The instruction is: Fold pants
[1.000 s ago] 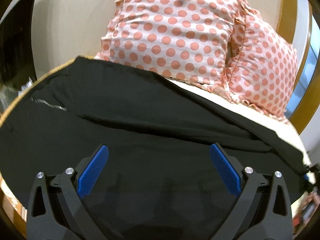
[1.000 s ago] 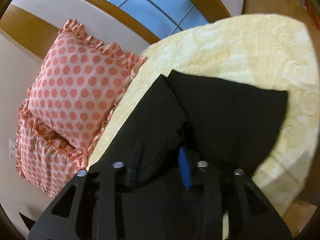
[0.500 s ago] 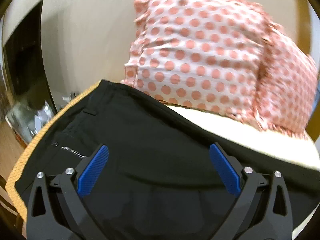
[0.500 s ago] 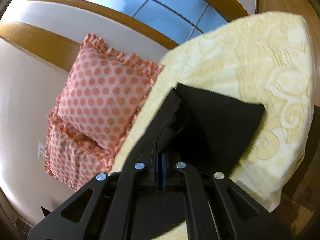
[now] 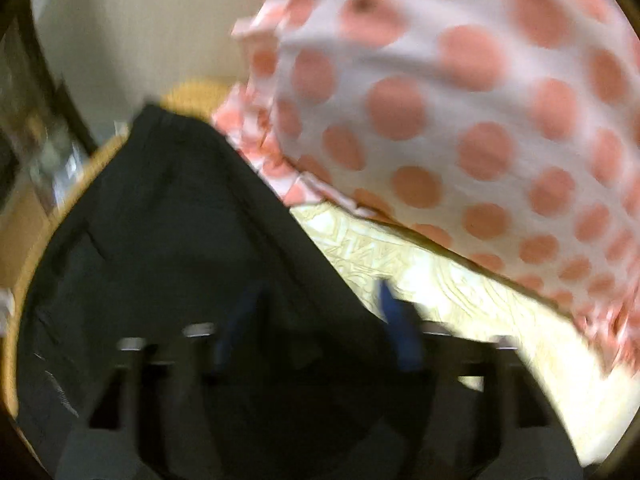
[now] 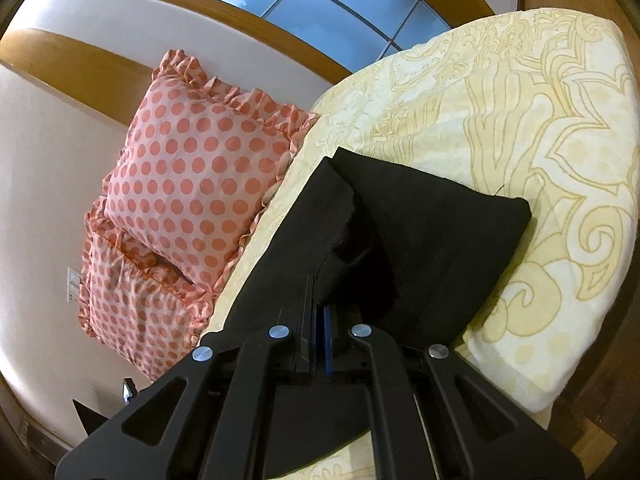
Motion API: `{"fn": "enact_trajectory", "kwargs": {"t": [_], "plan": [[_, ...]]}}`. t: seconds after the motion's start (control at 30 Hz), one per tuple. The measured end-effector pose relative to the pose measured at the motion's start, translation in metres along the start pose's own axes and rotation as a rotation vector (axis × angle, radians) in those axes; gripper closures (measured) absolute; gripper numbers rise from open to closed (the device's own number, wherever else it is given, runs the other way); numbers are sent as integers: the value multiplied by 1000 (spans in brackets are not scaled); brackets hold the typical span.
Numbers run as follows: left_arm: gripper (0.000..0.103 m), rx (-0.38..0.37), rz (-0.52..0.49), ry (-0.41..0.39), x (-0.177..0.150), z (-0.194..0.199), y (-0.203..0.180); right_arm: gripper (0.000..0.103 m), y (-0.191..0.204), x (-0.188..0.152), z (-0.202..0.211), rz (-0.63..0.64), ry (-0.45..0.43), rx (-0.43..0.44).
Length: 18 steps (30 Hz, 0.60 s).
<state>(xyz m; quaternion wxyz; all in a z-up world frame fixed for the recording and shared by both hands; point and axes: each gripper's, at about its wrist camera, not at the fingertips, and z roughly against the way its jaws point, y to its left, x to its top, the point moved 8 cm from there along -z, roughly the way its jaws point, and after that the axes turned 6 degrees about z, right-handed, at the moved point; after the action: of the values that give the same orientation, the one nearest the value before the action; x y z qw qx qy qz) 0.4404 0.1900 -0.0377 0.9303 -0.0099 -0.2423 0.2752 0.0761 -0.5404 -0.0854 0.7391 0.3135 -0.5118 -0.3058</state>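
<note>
The black pants [image 6: 420, 240] lie on a cream patterned bedspread [image 6: 540, 100]. In the right wrist view my right gripper [image 6: 318, 320] is shut on an edge of the pants, its blue pads pressed together on the cloth, and the leg ends spread out ahead. In the blurred left wrist view the pants [image 5: 180, 240] fill the lower left. My left gripper [image 5: 320, 312] sits at the pants' right edge with its jaws partly closed around the cloth; the blur hides whether the pads touch.
Two pink polka-dot pillows [image 6: 192, 176] lean on the wall at the head of the bed, one close in the left wrist view [image 5: 460, 100]. A window [image 6: 320, 4] with a wooden frame is behind. The bed edge and wooden floor [image 6: 600, 440] are at the right.
My right gripper has shut on the pants edge and lifted it. My left gripper has moved right toward the pillow and its jaws have narrowed around the pants edge.
</note>
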Motion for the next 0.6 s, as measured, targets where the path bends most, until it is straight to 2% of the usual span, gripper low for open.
{"fn": "enact_trajectory", "kwargs": {"t": [0.03,0.1,0.17,0.23,0.3,0.37,0.43,0.5,0.6], "plan": [[85,-50,52,27,-1,-3,4,101,-1,1,-1,-4,-1,6],[95,-101,118,22,-3,7,19,101,1,4,-2,-7,-2,15],[96,-127,110,-8,-9,30,29,101,2,8,-2,-1,-6,17],[97,-155,88,-82,-22,71,45,101,5,15,0,7,-18,23],[97,-191,67,-185,-50,128,72,101,8,23,4,13,-36,33],[97,-204,67,-249,-79,164,98,101,11,30,11,20,-55,40],[97,-210,96,-299,-120,193,134,101,10,33,17,23,-64,38],[97,-206,143,-290,-170,205,171,101,4,34,22,15,-68,25],[97,-168,192,-233,-224,186,208,101,-8,31,22,-21,-54,18]]}}
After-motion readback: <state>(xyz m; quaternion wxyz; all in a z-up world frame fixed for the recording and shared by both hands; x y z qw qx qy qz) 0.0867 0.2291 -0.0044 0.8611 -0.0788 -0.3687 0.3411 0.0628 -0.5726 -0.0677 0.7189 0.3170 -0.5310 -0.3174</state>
